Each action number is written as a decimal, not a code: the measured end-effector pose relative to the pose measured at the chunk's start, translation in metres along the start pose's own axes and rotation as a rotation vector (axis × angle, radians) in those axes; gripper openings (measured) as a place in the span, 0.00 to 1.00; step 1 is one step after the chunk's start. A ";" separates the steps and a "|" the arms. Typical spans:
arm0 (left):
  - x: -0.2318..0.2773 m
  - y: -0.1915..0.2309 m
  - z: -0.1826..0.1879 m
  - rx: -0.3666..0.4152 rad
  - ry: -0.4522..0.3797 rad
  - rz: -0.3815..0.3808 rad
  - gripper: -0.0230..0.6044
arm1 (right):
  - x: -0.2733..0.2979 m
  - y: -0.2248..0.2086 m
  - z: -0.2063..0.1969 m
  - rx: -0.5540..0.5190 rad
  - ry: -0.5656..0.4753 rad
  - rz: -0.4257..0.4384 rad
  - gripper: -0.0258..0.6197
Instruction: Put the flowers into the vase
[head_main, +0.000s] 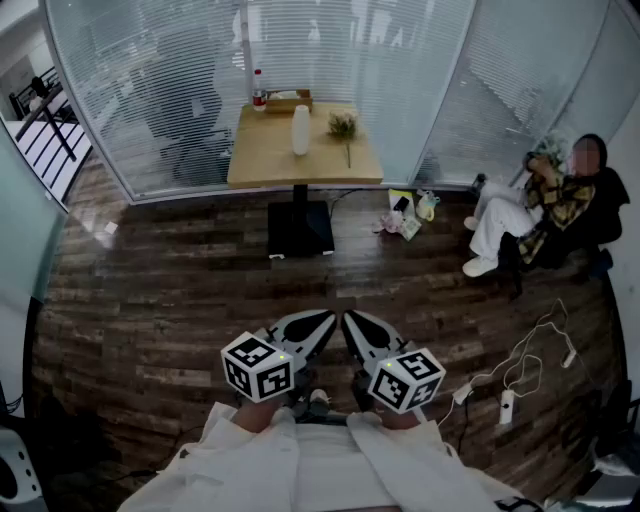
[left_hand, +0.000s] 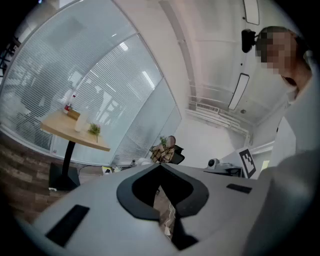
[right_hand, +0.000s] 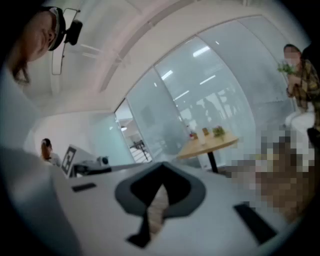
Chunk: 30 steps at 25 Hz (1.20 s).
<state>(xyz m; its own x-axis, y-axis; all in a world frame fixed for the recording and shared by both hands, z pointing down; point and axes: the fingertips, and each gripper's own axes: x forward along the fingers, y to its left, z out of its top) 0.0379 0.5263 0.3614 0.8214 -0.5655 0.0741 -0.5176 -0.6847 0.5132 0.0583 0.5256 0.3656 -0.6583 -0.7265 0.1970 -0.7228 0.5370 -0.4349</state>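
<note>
— White sleeves (head_main: 240, 455) and both tools sit closest, low by the body. Are they carrying anything?

— No. The left tool (head_main: 310, 328) has its jaws tip to tip, with only wooden floor (head_main: 180, 300) showing behind them. The right tool (head_main: 365, 332) is closed the same way, and it is empty too.

— So where are the flowers?

— On the table (head_main: 265, 165), well across the room. The flowers (head_main: 344, 125) appear to lie toward its right edge, with the stem running toward the near edge. The white vase (head_main: 301, 130) stands upright around the middle, beside them but apart.

— Is anything in the vase?

— Not that I can see. Its mouth looks bare, though it is small from here.

— What else is on the table?

— A bottle (head_main: 259, 90) and a box (head_main: 288, 100) are at the far edge. A person (head_main: 545, 205) sits off to the right, clear of the table.

— How far along would you say it is?

— At the very start, I'd judge. Neither tool is near the table and the flowers look untouched. What remains is to cross the floor, open a tool, take the stem, lift it and lower it into the vase.
</note>
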 end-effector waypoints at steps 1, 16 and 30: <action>0.000 0.001 0.000 -0.001 -0.002 0.003 0.05 | 0.000 0.000 0.002 -0.007 -0.004 -0.004 0.06; 0.010 0.013 0.012 0.005 -0.024 0.026 0.05 | 0.014 -0.006 0.010 -0.039 0.015 0.008 0.06; 0.031 0.020 0.007 0.013 -0.070 0.085 0.05 | 0.010 -0.019 0.012 -0.017 0.011 0.109 0.06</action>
<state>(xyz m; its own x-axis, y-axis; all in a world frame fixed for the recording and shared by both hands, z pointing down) 0.0513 0.4915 0.3679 0.7559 -0.6522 0.0571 -0.5884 -0.6385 0.4960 0.0676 0.5030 0.3653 -0.7358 -0.6582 0.1592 -0.6497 0.6200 -0.4398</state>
